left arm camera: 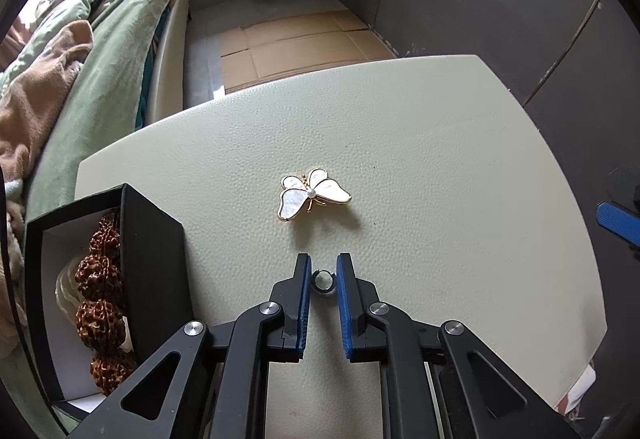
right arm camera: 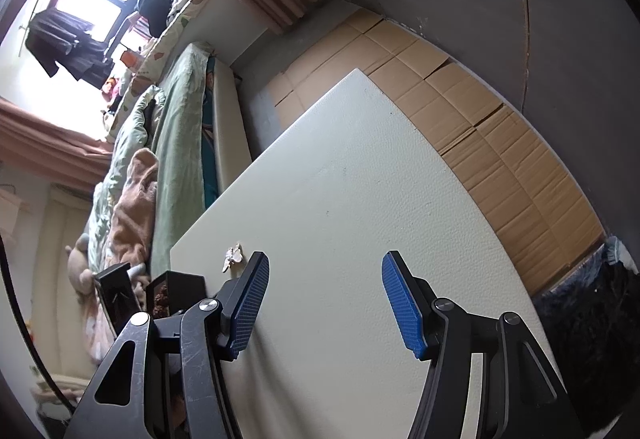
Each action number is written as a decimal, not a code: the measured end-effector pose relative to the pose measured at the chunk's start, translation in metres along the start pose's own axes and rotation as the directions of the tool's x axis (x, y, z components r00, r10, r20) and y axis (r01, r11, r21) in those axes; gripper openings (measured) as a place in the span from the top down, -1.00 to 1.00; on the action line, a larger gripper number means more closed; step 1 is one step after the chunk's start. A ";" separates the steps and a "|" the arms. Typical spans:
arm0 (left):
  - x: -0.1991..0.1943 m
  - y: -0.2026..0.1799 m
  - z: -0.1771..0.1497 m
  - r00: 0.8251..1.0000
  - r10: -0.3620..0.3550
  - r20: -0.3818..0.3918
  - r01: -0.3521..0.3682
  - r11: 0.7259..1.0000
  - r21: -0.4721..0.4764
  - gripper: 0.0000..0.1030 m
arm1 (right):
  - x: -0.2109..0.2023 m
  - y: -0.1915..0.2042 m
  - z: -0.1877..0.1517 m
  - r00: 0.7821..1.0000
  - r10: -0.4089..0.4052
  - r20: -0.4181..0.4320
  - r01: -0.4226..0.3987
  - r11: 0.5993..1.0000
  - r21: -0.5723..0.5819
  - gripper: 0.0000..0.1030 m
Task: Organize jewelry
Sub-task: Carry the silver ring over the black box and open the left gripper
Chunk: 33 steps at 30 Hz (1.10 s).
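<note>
While the left gripper (left arm camera: 324,269) sits low over the near part of the pale textured tabletop (left arm camera: 440,167), its two blue-padded fingers (left arm camera: 305,279) stand narrow on either side of a small dark ring (left arm camera: 322,281). The ring stands on edge between the pads; whether the pads actually press on it cannot be told, as a thin gap seems to show on each side. Just beyond the fingertips, toward the far side, a butterfly brooch (left arm camera: 313,194) with white wings, gold edging and a small pearl at its centre lies flat on the tabletop. At the near left corner stands an open black box (left arm camera: 154,259) with a white lining, holding a string of large brown wrinkled beads (left arm camera: 98,303). A blue pad of the other gripper shows at the far right edge of the left wrist view.

In the right wrist view, the right gripper (right arm camera: 324,279) hangs above the tabletop (right arm camera: 360,179) with its jaws spread wide and nothing between them. The brooch (right arm camera: 233,257) shows small just left of its left finger, and the black box (right arm camera: 180,287) stands near the left edge of the tabletop. A bed (left arm camera: 100,79) with green bedding lies to the left, and flattened cardboard (left arm camera: 300,47) covers the floor beyond the tabletop.
</note>
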State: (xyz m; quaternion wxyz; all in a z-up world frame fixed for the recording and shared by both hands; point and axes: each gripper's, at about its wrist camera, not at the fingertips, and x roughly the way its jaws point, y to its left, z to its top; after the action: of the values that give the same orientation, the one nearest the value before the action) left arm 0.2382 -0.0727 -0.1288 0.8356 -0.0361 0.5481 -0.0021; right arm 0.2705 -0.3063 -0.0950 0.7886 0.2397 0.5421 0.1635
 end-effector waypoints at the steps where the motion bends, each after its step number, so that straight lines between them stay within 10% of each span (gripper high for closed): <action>1: -0.004 0.001 0.001 1.000 -0.004 0.014 0.004 1.000 -0.005 0.74 | 0.003 0.003 -0.001 1.000 0.003 -0.006 -0.003 1.000 -0.007 -0.16; 18: -0.091 0.060 0.008 0.968 -0.057 0.243 0.093 0.986 -0.137 0.74 | 0.060 0.072 -0.018 0.996 0.007 -0.088 -0.022 0.985 -0.173 -0.16; 33: -0.105 0.124 0.010 0.960 -0.060 0.272 0.126 0.965 -0.232 0.74 | 0.118 0.126 -0.029 0.987 -0.129 -0.099 0.090 0.939 -0.332 -0.16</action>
State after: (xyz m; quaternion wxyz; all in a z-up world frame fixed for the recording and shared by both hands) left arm 0.2010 0.0564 -0.0363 0.8888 -0.1657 0.4262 0.0314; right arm 0.2859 -0.1345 -0.1250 0.7915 0.0650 0.5661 0.2209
